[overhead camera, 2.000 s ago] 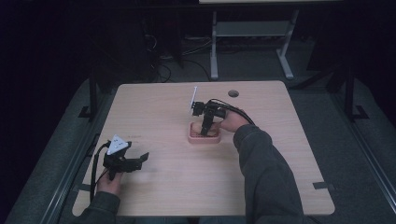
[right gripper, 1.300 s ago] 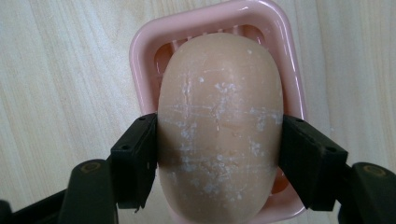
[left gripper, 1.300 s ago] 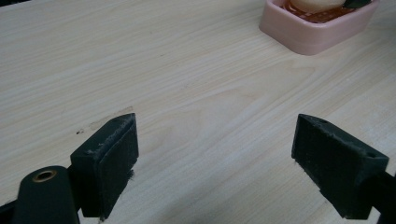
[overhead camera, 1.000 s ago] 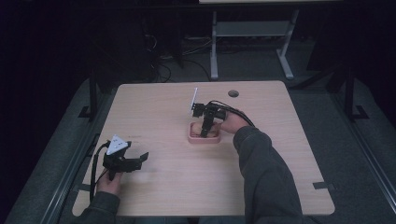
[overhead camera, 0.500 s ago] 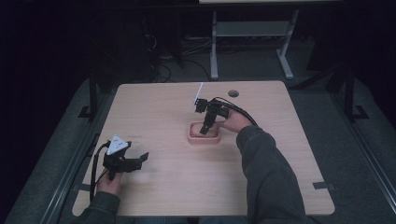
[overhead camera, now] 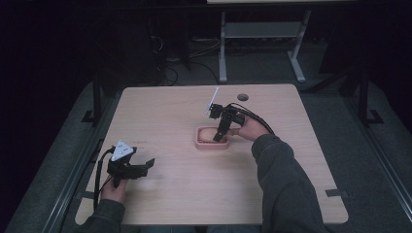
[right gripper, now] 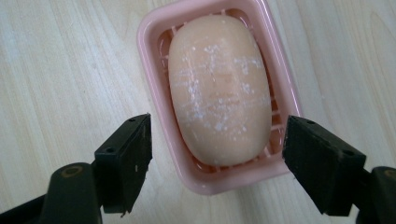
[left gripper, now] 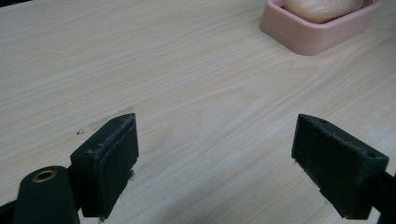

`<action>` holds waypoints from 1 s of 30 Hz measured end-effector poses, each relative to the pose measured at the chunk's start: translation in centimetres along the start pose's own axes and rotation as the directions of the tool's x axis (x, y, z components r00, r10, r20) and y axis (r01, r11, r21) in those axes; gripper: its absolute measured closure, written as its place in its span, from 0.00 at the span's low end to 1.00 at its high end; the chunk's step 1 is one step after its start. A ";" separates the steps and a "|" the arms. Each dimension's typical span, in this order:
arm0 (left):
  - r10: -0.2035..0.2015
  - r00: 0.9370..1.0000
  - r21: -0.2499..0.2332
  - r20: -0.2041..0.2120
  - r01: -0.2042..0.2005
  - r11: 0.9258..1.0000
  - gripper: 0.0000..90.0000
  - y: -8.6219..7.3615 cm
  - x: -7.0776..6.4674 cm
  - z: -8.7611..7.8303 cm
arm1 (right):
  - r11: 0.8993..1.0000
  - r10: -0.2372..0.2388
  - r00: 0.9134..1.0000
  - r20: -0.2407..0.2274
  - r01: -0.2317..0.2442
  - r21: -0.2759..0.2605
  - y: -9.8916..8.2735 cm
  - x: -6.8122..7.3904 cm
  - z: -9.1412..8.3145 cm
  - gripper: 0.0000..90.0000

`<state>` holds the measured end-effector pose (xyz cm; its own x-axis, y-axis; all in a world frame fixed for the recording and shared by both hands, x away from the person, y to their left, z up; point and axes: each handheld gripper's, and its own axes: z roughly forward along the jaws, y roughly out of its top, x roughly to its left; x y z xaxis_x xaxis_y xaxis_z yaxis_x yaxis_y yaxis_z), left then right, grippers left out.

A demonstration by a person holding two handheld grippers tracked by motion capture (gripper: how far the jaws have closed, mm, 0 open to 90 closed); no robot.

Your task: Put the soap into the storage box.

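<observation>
A peach-coloured bar of soap (right gripper: 219, 88) lies in a pink soap dish (right gripper: 154, 42) near the middle of the wooden table (overhead camera: 170, 116). My right gripper (right gripper: 217, 133) hangs just above the dish (overhead camera: 212, 144). Its jaws have just been opening and now stand apart on either side of the soap, touching neither soap nor dish. My left gripper (overhead camera: 145, 165) rests low at the table's front left, open with bare wood between its pads (left gripper: 112, 154). Ahead of it, the dish (left gripper: 317, 32) and the soap (left gripper: 322, 7) sit at the upper right of the left gripper view.
A small dark round hole (overhead camera: 243, 97) sits near the table's far edge. A metal desk frame (overhead camera: 257, 43) stands on the dark floor beyond. The person's right sleeve (overhead camera: 286, 184) crosses the front right of the table.
The right gripper's jaws have opened and the gripper has lifted slightly back from the dish, with the soap staying in it. The left gripper has not moved.
</observation>
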<state>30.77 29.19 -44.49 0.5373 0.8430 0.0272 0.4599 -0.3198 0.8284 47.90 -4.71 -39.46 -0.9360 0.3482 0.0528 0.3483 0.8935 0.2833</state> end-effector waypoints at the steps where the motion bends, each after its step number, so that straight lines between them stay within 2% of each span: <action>1: 0.000 1.000 0.000 0.000 0.000 1.000 0.16 0.0 0.0 0.0 | 1.000 0.000 1.000 0.000 0.000 0.000 0.0 0.0 0.0 0.26; 14: 0.004 1.000 0.001 0.005 -0.004 1.000 0.16 -0.1 -0.2 0.1 | 0.999 0.031 0.999 0.008 -0.031 -0.020 -1.5 -0.1 -1.3 0.26; 30: 0.008 1.000 0.010 0.005 -0.008 1.000 0.16 -0.1 -0.2 0.0 | 0.998 0.057 0.998 0.008 -0.057 -0.029 -2.9 0.1 -1.7 0.26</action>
<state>30.65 28.99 -44.58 0.5442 0.8384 0.0311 0.4629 -0.3310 0.8223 46.73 -7.79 -38.68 -0.9142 0.4005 0.0613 0.3990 0.8638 0.3075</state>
